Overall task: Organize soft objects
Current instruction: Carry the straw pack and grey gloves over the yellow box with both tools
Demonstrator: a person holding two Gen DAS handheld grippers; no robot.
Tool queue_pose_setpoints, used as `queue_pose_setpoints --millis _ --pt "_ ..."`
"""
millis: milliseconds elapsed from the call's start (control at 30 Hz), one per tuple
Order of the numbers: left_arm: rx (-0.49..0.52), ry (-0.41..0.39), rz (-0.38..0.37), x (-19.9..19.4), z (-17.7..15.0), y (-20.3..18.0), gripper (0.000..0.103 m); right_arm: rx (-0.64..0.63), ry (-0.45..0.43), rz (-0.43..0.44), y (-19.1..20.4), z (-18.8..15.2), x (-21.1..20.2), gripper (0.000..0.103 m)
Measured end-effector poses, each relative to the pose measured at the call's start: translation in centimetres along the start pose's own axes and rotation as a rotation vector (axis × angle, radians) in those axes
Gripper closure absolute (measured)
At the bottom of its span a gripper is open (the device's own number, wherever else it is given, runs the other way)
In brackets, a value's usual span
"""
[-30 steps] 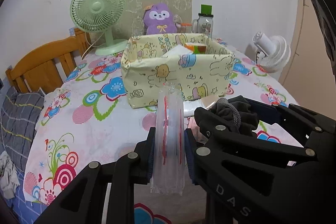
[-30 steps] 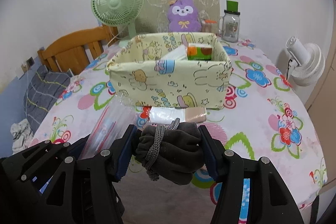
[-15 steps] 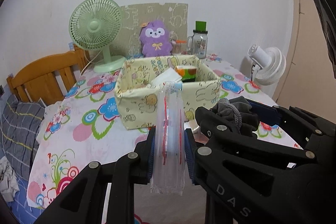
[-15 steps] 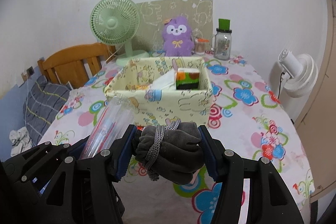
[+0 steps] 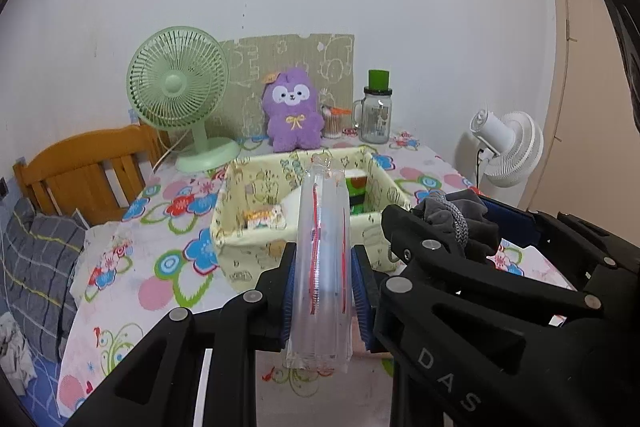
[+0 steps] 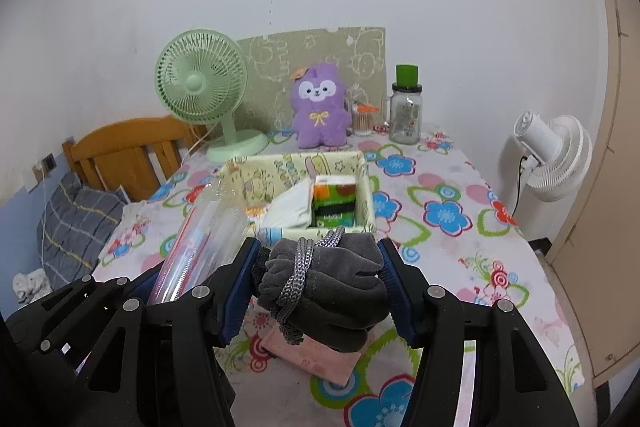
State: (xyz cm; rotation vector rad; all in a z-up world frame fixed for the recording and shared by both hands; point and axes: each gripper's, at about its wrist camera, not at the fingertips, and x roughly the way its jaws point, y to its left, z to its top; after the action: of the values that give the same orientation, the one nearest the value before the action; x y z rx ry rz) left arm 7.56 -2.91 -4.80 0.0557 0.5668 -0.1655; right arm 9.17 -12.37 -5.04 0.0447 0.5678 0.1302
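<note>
Two handheld grippers are raised side by side above a bench (image 6: pixel 460 187) covered in a bright flower-print cloth, each carrying something soft. The left gripper (image 5: pixel 323 291) has its fingers (image 5: pixel 289 291) closed on a clear plastic packet with red lines (image 5: pixel 323 267), which stands upright between them. The right gripper (image 6: pixel 318 285) has its fingers (image 6: pixel 394 291) clamped on a dark grey cloth bundle (image 6: pixel 332 279) tied round with a braided grey cord.

The task looks partly done. From the right wrist view, a pale yellow fabric box (image 6: pixel 362 183) printed with cartoon animals sits on the bench at about twelve o'clock, just beyond both loads. It already holds a green and orange packet (image 6: pixel 334 203) standing at its right side, a white wrapped packet (image 6: pixel 290 207) leaning beside that, and a small striped packet (image 6: pixel 256 213) low at the left. There seems to be room left inside.

Neither carried item is in the box yet; both hang in the air in front of its near wall. A pinkish flat item (image 6: pixel 320 357) lies on the bench directly beneath the grey bundle, so it probably remains to be put away too
</note>
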Motion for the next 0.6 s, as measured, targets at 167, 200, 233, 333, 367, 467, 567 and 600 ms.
queue_pose_setpoints --millis 167,200,233,333,367,467,567,600 --pt "-0.006 -0.019 0.003 0.0 0.9 -0.1 0.078 -0.008 -0.02 0.0 -0.1 1.1 -0.1 0.041" --pt "-0.006 -0.022 0.003 0.0 1.1 -0.1 0.078 -0.01 -0.023 -0.001 -0.1 1.3 -0.1 0.041" --pt "-0.006 -0.025 0.004 0.0 1.3 -0.1 0.078 -0.011 -0.026 0.0 -0.1 1.5 -0.1 0.041" --pt "-0.002 -0.034 0.006 0.0 1.8 -0.2 0.078 -0.014 -0.035 0.001 -0.2 2.0 -0.1 0.041" --pt "-0.001 -0.038 0.007 0.0 2.1 -0.2 0.078 -0.013 -0.04 0.001 -0.3 2.3 -0.1 0.041" --pt "-0.001 -0.049 0.006 0.0 2.5 -0.2 0.078 -0.012 -0.049 0.002 -0.4 2.9 -0.1 0.041" --pt "-0.006 -0.056 0.004 0.2 3.1 -0.1 0.078 -0.011 -0.062 0.003 -0.4 3.4 -0.1 0.041" --pt "-0.007 -0.058 0.004 0.2 3.3 0.0 0.078 -0.01 -0.064 0.003 -0.4 3.5 -0.1 0.041"
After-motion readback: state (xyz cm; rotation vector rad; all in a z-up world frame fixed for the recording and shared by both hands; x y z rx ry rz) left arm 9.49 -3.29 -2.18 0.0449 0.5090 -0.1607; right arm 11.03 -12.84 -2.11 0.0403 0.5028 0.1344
